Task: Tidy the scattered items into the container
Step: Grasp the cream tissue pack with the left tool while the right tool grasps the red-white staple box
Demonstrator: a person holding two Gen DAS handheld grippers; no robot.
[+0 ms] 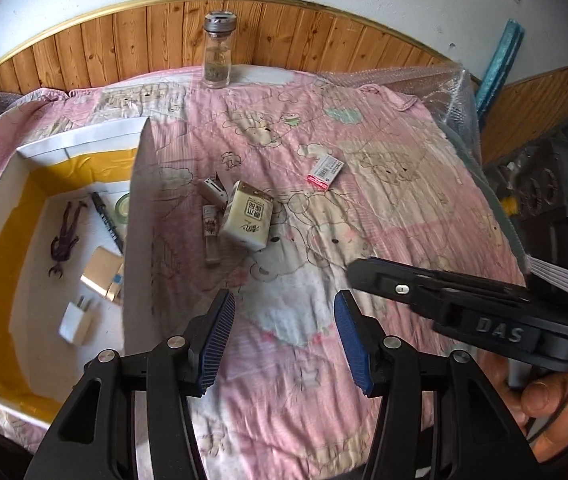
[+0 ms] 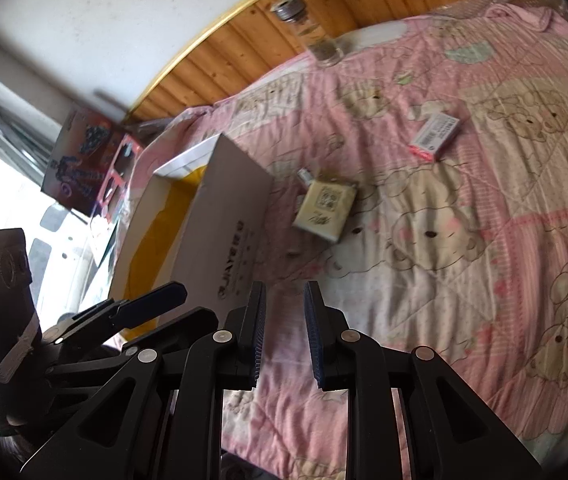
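A white cardboard box with yellow lining lies on the left of a pink quilt. Inside it are a pen, a tape roll, a purple figure, a gold box and a white plug. Scattered on the quilt are a cream pack, a small white box, a thin tube and a red-edged eraser box. My left gripper is open above the quilt, short of the pack. My right gripper hangs open and empty, with the cream pack and eraser box ahead.
A glass bottle stands at the quilt's far edge against the wood-panelled wall. Bubble wrap covers the far right corner. A hand holds the right gripper close beside the left one. A colourful carton stands beyond the box.
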